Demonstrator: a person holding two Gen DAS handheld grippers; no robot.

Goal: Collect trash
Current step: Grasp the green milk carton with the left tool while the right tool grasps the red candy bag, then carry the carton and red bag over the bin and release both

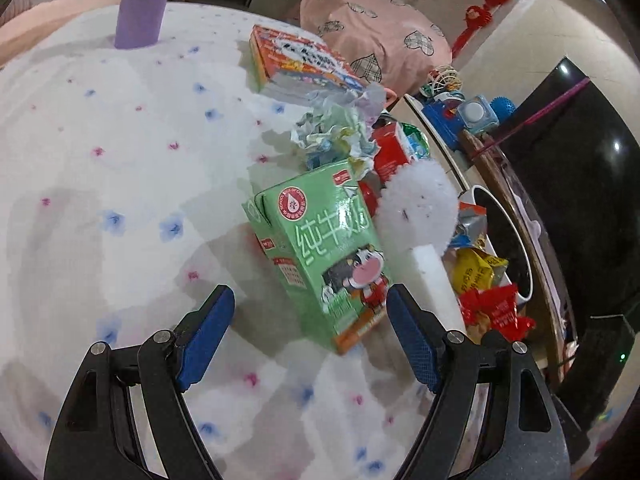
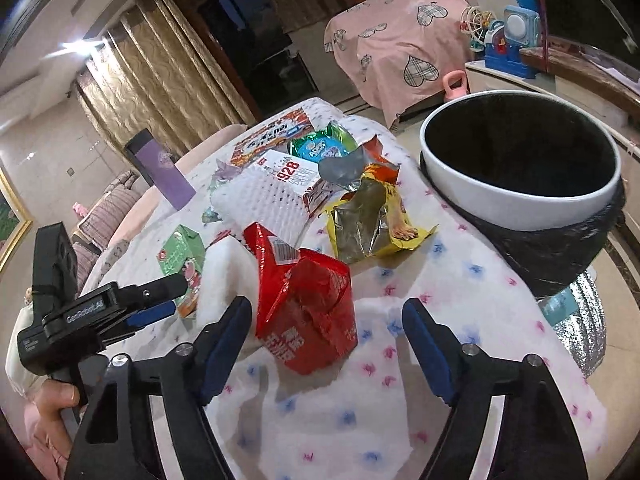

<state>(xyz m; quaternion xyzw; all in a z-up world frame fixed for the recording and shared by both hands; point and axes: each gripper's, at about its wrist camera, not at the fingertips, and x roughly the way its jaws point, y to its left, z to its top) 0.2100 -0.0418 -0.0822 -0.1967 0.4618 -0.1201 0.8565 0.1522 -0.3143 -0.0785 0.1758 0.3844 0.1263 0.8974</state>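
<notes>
A green milk carton (image 1: 320, 256) lies on the floral cloth, just ahead of my open, empty left gripper (image 1: 310, 306); it also shows in the right wrist view (image 2: 180, 254). A crumpled red wrapper (image 2: 308, 304) lies between the fingers of my open, empty right gripper (image 2: 326, 320). A white foam net (image 2: 260, 200), a yellow wrapper (image 2: 372, 220), a red-white box (image 2: 296, 176) and a green packet (image 2: 320, 146) lie behind. The bin (image 2: 520, 200) with a black liner stands at the right. The left gripper (image 2: 156, 300) shows in the right wrist view.
A purple bottle (image 1: 142, 4) stands at the table's far side, also in the right wrist view (image 2: 164, 176). A colourful box (image 1: 296, 60) and crumpled paper (image 1: 340, 128) lie beyond the carton. A pink-covered chair (image 2: 400, 48) and a toy shelf (image 2: 508, 44) stand behind the table.
</notes>
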